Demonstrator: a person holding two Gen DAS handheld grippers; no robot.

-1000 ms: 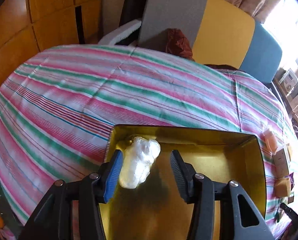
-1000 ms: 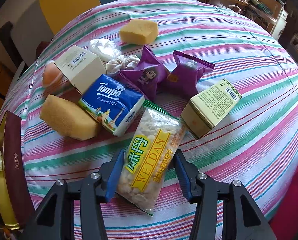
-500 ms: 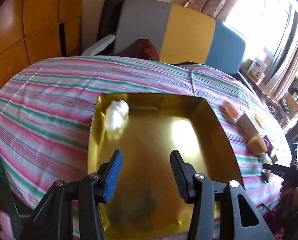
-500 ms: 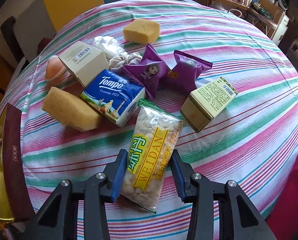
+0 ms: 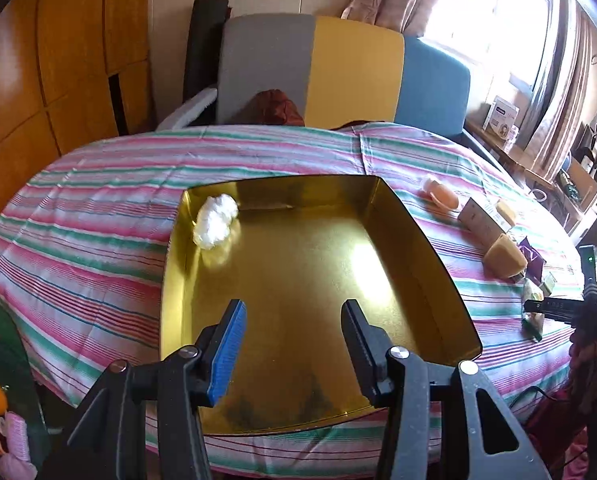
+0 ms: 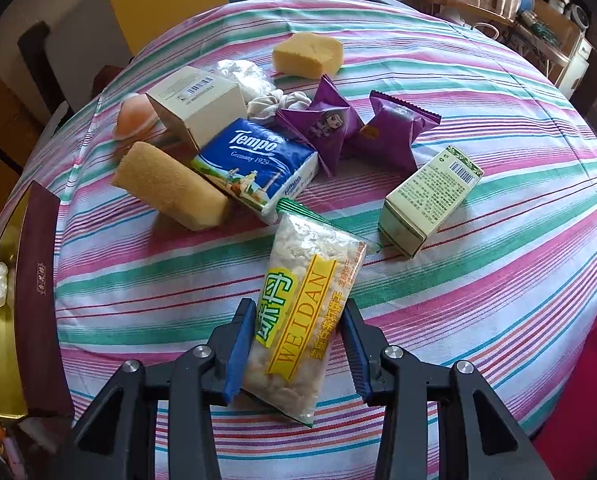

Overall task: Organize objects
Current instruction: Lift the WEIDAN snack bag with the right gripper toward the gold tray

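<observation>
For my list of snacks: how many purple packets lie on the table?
2. Both lie side by side in the middle of the pile: one purple packet beside the Tempo tissue pack, the other right of it. Others may be hidden underneath.

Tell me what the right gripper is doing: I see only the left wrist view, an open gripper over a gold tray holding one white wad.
Observer: The right gripper has just been closing its jaws on a Weidan snack packet, which lies between them on the striped cloth.
Operator: What lies nearest beyond it?
Observer: A blue Tempo tissue pack, right at the packet's far end.
Operator: Anything beside the packet?
Observer: A pale green carton lies on its side, to the packet's right.
</observation>
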